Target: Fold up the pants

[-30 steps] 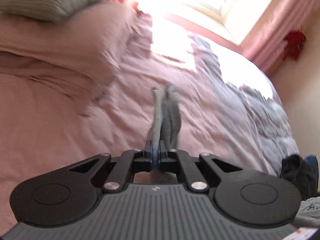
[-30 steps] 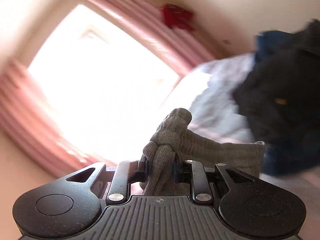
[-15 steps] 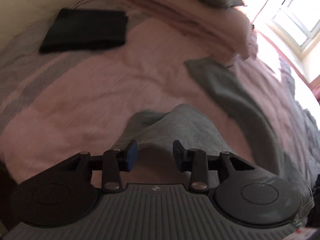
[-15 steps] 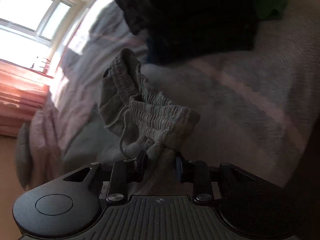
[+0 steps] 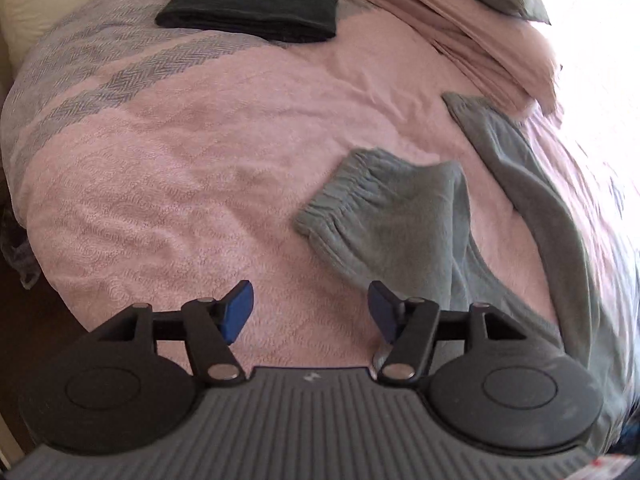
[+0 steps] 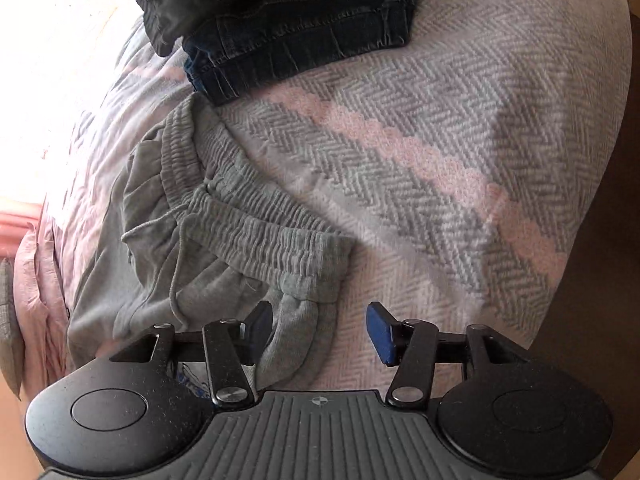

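Bed with pink herringbone-weave blanket (image 5: 180, 168), grey stripe bands upper left. Soft grey fleece sweatpants (image 5: 400, 216) lie on it centre-right, ribbed cuff bunched; gathered elastic waistband (image 6: 256, 232) and drawstring lower left in right view. Folded dark cloth (image 5: 252, 0) at top. Stacked dark denim jeans (image 6: 304, 32) at top. My left claw (image 5: 310, 312) opening, empty. My right claw (image 6: 320, 330) opening, fleece between jaws, unpinched.
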Demonstrator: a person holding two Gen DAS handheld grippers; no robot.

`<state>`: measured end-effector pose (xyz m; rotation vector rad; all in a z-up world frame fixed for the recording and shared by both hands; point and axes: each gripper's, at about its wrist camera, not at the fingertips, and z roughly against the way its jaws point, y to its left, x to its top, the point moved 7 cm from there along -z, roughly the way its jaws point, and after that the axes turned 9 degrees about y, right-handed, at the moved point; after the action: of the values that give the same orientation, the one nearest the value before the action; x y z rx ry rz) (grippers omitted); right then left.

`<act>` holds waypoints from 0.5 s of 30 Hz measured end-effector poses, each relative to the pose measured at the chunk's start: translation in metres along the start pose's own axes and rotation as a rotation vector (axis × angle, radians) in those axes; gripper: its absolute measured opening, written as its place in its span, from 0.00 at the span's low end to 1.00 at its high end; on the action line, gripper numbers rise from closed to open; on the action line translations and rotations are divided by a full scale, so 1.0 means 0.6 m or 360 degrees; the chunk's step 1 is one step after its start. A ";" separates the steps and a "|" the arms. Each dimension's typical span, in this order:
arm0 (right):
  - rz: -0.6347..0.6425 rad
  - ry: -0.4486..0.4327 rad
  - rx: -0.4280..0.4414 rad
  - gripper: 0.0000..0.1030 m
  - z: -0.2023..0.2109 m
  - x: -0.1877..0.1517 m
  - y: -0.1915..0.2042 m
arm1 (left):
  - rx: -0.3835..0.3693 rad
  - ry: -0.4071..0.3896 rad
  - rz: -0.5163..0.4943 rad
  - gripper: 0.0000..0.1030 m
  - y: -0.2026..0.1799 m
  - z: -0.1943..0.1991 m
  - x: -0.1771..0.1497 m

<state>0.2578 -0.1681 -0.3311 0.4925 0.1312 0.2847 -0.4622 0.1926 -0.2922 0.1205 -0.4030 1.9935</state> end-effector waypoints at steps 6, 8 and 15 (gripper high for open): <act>0.0004 -0.0039 -0.0008 0.49 -0.028 -0.018 0.004 | -0.0193 -0.0010 0.0234 0.67 0.004 -0.073 0.036; -0.0035 -0.0066 -0.0011 0.49 -0.039 -0.027 0.002 | -0.0230 0.0024 0.0272 0.67 -0.001 -0.120 0.042; -0.0083 -0.0162 -0.0045 0.49 -0.050 -0.065 0.004 | -0.0151 -0.0158 0.0035 0.06 -0.002 -0.144 0.107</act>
<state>0.2144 -0.1646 -0.3540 0.4737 0.0407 0.2094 -0.4816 0.2768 -0.3564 0.1561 -0.5637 1.9913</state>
